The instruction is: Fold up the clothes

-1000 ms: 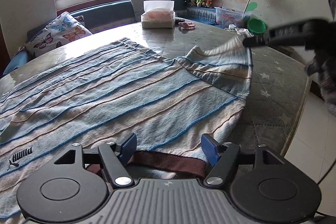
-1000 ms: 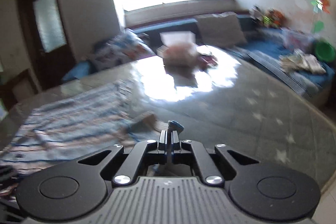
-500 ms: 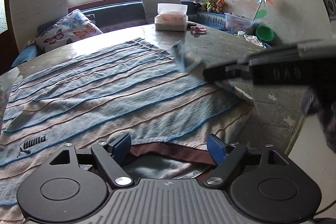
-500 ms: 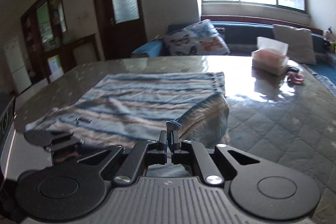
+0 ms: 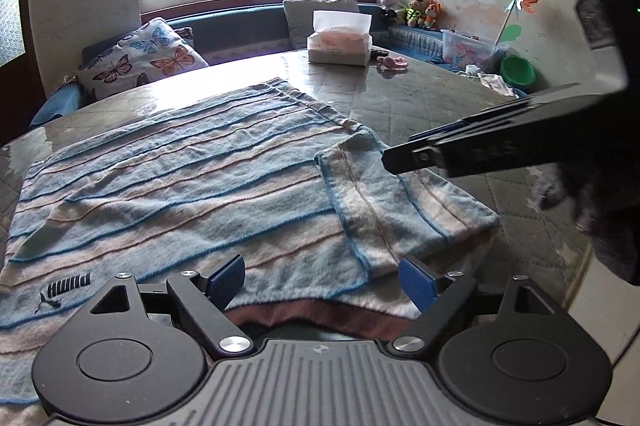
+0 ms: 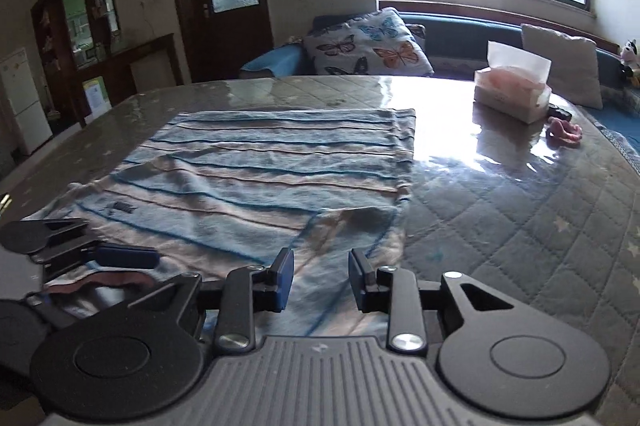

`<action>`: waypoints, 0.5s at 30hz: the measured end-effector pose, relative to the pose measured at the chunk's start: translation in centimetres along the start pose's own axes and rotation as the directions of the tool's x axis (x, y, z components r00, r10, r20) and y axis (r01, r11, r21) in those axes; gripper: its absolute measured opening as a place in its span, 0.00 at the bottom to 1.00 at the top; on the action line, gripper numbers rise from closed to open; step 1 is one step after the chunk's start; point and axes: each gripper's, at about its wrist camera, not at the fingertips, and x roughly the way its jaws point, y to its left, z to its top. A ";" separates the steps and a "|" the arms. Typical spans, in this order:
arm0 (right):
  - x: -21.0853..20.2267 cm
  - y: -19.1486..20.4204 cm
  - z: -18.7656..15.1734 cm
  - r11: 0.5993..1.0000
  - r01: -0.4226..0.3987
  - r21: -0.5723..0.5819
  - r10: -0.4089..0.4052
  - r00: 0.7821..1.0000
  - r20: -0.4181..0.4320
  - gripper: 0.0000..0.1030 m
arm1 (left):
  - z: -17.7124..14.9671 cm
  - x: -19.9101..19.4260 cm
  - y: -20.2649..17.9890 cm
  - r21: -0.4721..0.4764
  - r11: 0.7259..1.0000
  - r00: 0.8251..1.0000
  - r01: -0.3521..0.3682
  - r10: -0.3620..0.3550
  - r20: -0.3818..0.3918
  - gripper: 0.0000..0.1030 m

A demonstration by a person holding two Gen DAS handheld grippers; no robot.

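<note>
Lying soft and limp on the surface [image 5: 420,106], striped sweater [image 5: 180,178] looks light; right sleeve [image 5: 404,210] folded inward. Both sets of fingers gape empty. Best pinched at hem or shoulder edges.

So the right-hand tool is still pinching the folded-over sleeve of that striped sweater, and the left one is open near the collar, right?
Not quite. The right gripper is open: the right wrist view shows its jaws apart above the folded-over sleeve of the striped sweater, gripping nothing. The left gripper is open near the brown collar, as you said.
</note>
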 end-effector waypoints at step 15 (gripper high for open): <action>6.6 -2.3 1.6 0.997 0.066 -0.046 -0.068 0.996 -0.057 0.29 | 0.6 2.5 0.1 -0.008 0.999 0.999 -0.031 0.031 -0.045 0.84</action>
